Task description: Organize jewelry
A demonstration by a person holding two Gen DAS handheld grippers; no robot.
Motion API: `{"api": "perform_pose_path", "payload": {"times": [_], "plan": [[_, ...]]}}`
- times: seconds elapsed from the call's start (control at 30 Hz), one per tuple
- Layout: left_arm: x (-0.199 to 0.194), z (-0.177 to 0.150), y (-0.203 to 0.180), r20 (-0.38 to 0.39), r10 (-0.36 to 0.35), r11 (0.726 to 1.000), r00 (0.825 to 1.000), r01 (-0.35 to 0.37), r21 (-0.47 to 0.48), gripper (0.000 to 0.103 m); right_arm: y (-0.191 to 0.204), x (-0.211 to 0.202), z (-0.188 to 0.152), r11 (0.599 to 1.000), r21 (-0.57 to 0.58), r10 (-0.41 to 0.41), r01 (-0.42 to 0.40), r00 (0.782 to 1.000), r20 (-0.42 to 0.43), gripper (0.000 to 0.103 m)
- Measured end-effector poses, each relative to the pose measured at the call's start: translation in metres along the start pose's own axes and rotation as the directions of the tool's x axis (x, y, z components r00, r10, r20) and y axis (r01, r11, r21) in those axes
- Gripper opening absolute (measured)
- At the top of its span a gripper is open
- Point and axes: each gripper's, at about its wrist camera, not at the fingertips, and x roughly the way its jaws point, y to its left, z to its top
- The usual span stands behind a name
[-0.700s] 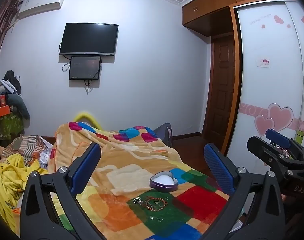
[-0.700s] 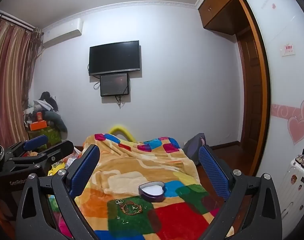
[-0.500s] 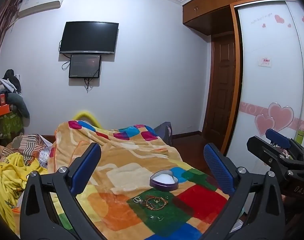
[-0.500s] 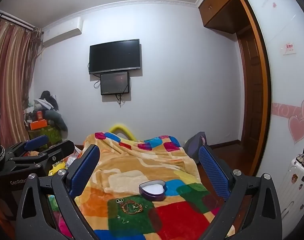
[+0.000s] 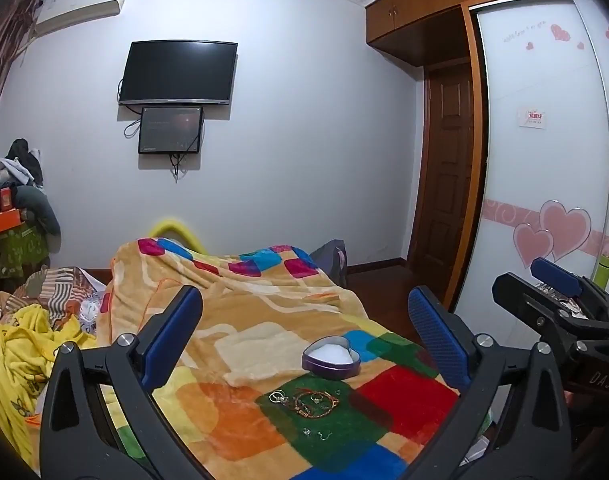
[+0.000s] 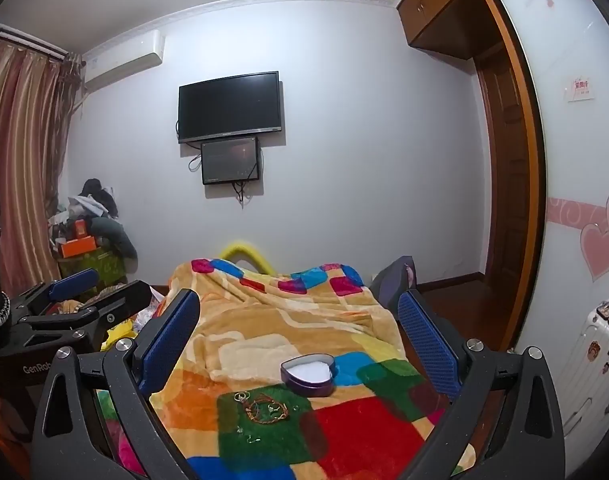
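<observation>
A purple heart-shaped box (image 5: 331,358) with a white lining sits open on the colourful blanket; it also shows in the right wrist view (image 6: 308,374). In front of it, on a green patch, lies a small heap of jewelry (image 5: 304,398): a reddish-gold bracelet, rings and small earrings, also seen in the right wrist view (image 6: 264,406). My left gripper (image 5: 304,332) is open and empty, held above and short of the box. My right gripper (image 6: 298,328) is open and empty, likewise above the bed. Each gripper shows at the edge of the other's view.
The bed carries a patchwork blanket (image 5: 240,320) with yellow bedding (image 5: 20,352) at its left. A wardrobe with heart stickers (image 5: 544,200) and a wooden door (image 5: 444,200) stand to the right. A white suitcase (image 6: 596,364) stands at far right.
Both cameras have tilted down slightly and moved a little closer to the bed. The jewelry and box have not moved. Both grippers stay open.
</observation>
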Motion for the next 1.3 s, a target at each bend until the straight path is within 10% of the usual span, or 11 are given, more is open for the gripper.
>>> {"api": "perform_pose_path", "payload": {"times": [1.3], "plan": [[-0.0025, 0.0025, -0.0017, -0.002, -0.001, 1.000, 1.000, 0.001, 0.001, 0.103, 0.0005, 0.0047, 0.0004, 1.000, -0.006, 0.003, -0.003, 1.000, -0.020, 0.099]]}}
